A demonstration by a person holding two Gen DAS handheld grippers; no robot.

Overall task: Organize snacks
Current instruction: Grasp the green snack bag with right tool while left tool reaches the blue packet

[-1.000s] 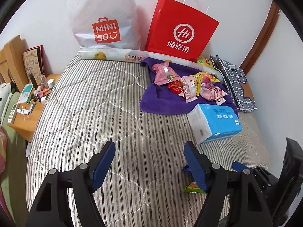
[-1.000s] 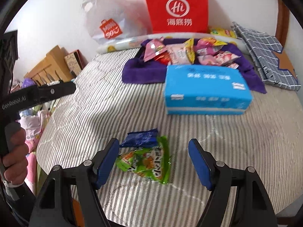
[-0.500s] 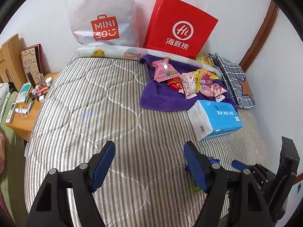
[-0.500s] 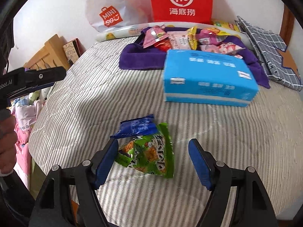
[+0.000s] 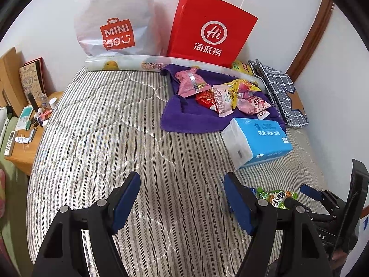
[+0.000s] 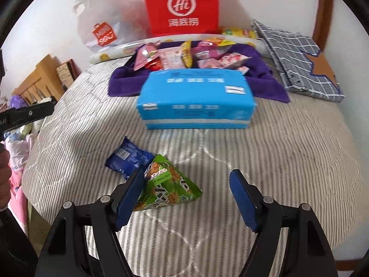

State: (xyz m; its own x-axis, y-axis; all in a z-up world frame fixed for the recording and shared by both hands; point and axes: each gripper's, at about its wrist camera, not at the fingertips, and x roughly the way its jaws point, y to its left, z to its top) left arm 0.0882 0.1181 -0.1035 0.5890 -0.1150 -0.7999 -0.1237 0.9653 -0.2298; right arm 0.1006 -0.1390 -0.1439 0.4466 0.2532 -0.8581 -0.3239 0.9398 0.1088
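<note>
Right gripper (image 6: 185, 194) over the striped mattress (image 6: 288, 161), jaws spread apart and gripping nothing, with the green snack packet (image 6: 168, 188) lying flat between them, pressed close against the left pad and clear of the right one. Just beyond and to the left of that packet, touching its upper corner, a blue snack packet (image 6: 129, 155). Farther up the bed, a blue tissue pack (image 6: 196, 98), lying near the front edge of a purple towel (image 6: 120, 80). On the towel, a loose heap of snack packets (image 6: 184, 57) (pink, red and yellow wrappers, overlapping). Against the wall behind, a red paper bag (image 6: 181, 5) and a white plastic bag (image 6: 103, 23), both upright; to the right, a folded grey checked cloth (image 6: 297, 57). Left gripper (image 5: 182, 199) likewise parted and empty, only bare mattress between its pads, well to the left of the green packet. At the left edge, a wooden bedside table (image 5: 25, 147) crowded with small items too small to tell apart.
</note>
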